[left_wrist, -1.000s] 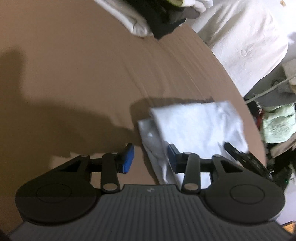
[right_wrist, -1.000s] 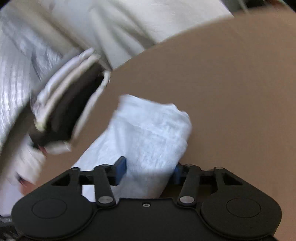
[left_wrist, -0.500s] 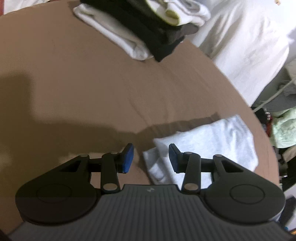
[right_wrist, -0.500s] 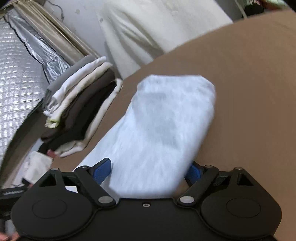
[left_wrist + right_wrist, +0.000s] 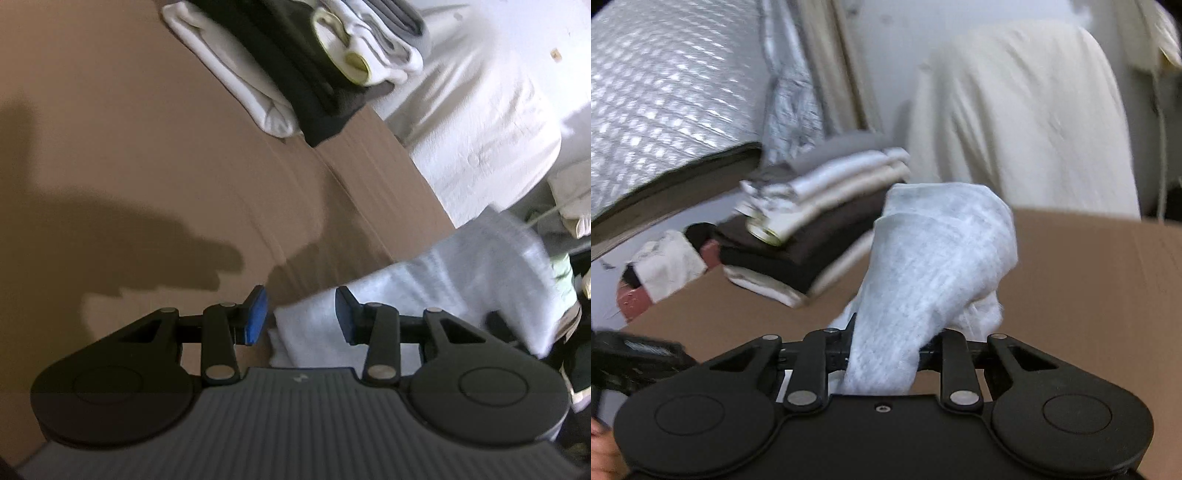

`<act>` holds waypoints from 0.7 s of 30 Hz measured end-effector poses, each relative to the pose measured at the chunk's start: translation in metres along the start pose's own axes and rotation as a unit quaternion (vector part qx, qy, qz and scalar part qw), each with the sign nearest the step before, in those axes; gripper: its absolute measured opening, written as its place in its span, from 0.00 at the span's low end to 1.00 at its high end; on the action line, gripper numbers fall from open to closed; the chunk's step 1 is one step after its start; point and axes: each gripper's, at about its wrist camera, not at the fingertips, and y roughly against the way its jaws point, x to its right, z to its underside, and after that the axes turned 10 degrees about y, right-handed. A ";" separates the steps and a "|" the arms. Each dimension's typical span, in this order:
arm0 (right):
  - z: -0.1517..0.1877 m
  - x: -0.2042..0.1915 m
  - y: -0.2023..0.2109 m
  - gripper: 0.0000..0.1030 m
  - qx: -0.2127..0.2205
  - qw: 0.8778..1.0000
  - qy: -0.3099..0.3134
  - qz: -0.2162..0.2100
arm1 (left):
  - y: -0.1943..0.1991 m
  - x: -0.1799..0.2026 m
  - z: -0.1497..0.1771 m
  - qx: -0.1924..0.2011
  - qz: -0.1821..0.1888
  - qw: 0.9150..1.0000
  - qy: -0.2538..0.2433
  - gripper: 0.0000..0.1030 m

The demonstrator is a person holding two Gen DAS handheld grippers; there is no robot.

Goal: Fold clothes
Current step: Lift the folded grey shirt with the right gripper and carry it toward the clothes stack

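Note:
A folded light grey garment point(image 5: 934, 266) is clamped between the fingers of my right gripper point(image 5: 886, 350), which is shut on it and holds it above the brown table point(image 5: 1089, 280). The same garment point(image 5: 443, 280) shows in the left wrist view, lifted at the right. My left gripper point(image 5: 301, 314) is open and empty, its blue pads either side of the garment's near end without gripping it. A stack of folded clothes point(image 5: 820, 229), white, dark and cream, sits at the table's far edge and also shows in the left wrist view point(image 5: 314, 62).
A white draped cloth point(image 5: 472, 122) lies beyond the table point(image 5: 129, 166) edge. A silver quilted sheet point(image 5: 665, 92) hangs at the left in the right wrist view. Loose clothes and clutter point(image 5: 569, 221) sit off the table's right side.
My right gripper has shut on the grey garment and lifted it off the table toward the stack. My left gripper stayed open as the garment rose to its right.

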 end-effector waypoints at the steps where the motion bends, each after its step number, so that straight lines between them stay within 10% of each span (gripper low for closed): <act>1: -0.010 -0.004 0.004 0.25 0.007 1.000 0.007 -0.006 | 0.002 -0.001 0.000 0.001 -0.007 1.000 0.000 0.38; 11: -0.047 -0.019 0.029 0.22 0.008 0.999 0.020 -0.049 | 0.042 -0.009 0.018 0.015 0.022 1.000 -0.002 0.38; 21: -0.095 -0.032 0.022 0.21 -0.021 0.993 0.053 -0.104 | 0.012 -0.002 -0.011 0.083 -0.104 0.990 0.038 0.38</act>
